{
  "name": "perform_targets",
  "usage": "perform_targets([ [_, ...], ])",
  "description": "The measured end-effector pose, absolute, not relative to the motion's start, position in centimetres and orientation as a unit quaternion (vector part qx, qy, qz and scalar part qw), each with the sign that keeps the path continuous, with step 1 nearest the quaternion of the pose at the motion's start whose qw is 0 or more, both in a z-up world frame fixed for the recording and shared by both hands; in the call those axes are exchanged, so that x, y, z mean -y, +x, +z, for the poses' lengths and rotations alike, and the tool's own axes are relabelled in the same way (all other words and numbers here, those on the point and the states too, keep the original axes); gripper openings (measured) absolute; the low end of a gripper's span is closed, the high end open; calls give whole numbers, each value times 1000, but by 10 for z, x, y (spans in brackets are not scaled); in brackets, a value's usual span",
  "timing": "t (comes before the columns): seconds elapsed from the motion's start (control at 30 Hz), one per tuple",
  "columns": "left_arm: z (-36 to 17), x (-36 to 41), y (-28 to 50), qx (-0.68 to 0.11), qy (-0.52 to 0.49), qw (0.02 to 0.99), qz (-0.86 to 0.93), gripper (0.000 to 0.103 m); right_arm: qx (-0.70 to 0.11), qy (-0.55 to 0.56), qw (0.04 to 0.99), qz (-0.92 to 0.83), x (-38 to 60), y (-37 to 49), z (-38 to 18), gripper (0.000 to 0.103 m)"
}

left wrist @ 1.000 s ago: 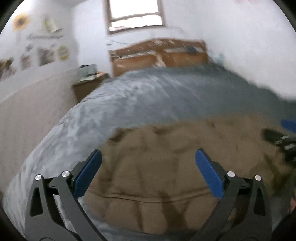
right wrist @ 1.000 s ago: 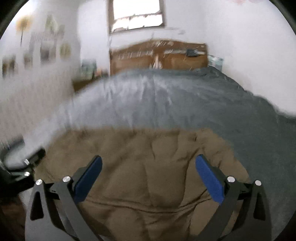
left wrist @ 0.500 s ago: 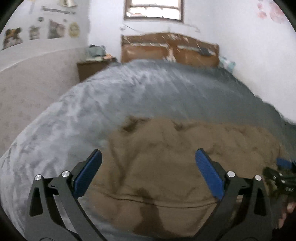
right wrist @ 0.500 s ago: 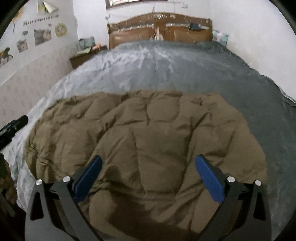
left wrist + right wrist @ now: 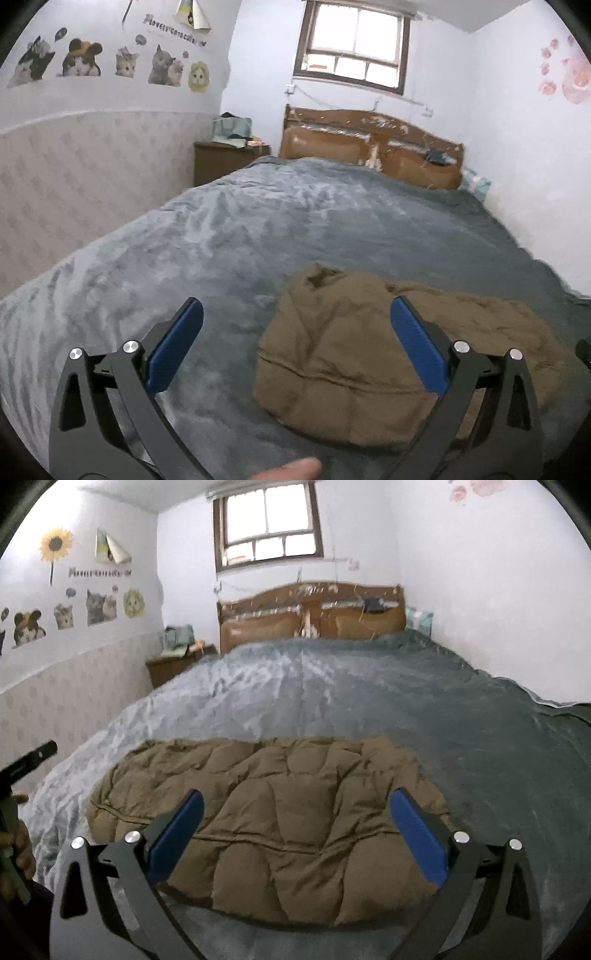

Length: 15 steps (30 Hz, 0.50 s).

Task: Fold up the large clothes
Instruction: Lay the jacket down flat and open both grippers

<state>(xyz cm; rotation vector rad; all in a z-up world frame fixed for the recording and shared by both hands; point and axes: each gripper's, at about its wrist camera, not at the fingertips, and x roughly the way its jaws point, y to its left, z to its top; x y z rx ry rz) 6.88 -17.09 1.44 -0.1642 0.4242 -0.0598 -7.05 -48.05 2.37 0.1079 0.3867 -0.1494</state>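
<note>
A brown quilted puffer jacket (image 5: 280, 812) lies folded into a compact rectangle near the foot of a bed covered by a grey blanket (image 5: 332, 686). In the left wrist view the jacket (image 5: 351, 354) sits right of centre. My left gripper (image 5: 295, 343) hovers open above its left edge and the blanket (image 5: 221, 236), holding nothing. Over the jacket's near half my right gripper (image 5: 295, 827) stands open and empty, blue pads wide apart. Part of the left gripper (image 5: 26, 764) and a hand show at the left edge of the right wrist view.
A wooden headboard (image 5: 369, 147) stands at the far end under a window (image 5: 354, 55). A nightstand (image 5: 225, 162) with items on it sits at the far left by the papered wall. White wall borders the bed's right side. A fingertip (image 5: 291, 469) shows at the bottom.
Both grippers have pulled back and lifted away from the jacket. The left one has swung left, so the jacket now sits to its right. The jacket stays folded on the bed.
</note>
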Motion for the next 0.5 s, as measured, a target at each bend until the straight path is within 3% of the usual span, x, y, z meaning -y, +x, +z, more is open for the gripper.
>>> perform_targets([
  [0.5,0,204,38,-205,-40,976,-53,100,-202,22,973,-110,466,-70,15,101],
])
